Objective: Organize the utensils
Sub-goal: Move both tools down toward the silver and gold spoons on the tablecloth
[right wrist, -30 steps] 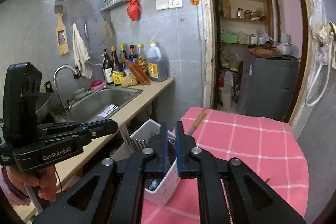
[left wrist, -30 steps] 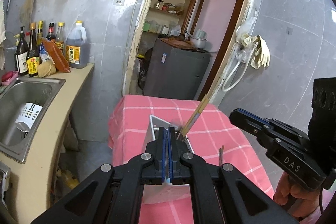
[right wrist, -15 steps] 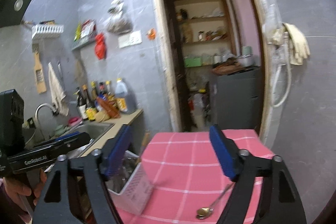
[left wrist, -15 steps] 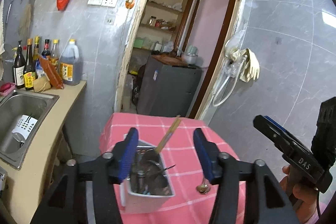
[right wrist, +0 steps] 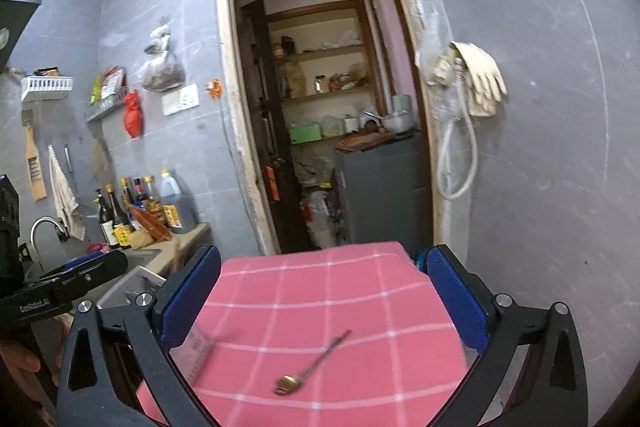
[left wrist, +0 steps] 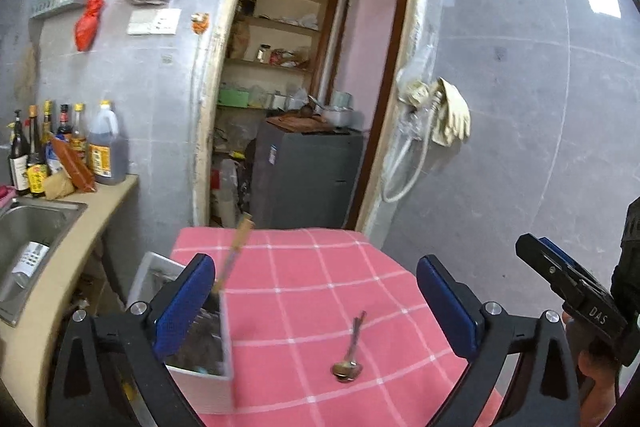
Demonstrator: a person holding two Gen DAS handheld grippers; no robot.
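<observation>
Both grippers' fingers are opening, nothing between them, above a spoon on the pink-clothed desk; light, stiff, slippery-looking metal, best pinched mid-handle.

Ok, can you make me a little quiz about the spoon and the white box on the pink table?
1. True or false: the spoon lies inside the white utensil box.
2. What pokes up out of the box? A) wooden chopsticks B) a whisk C) a knife
3. Fill in: the pink checked tablecloth has ___ lines.

Key: 1 false, it lies on the cloth beside the box; 2 A; 3 white.
</observation>
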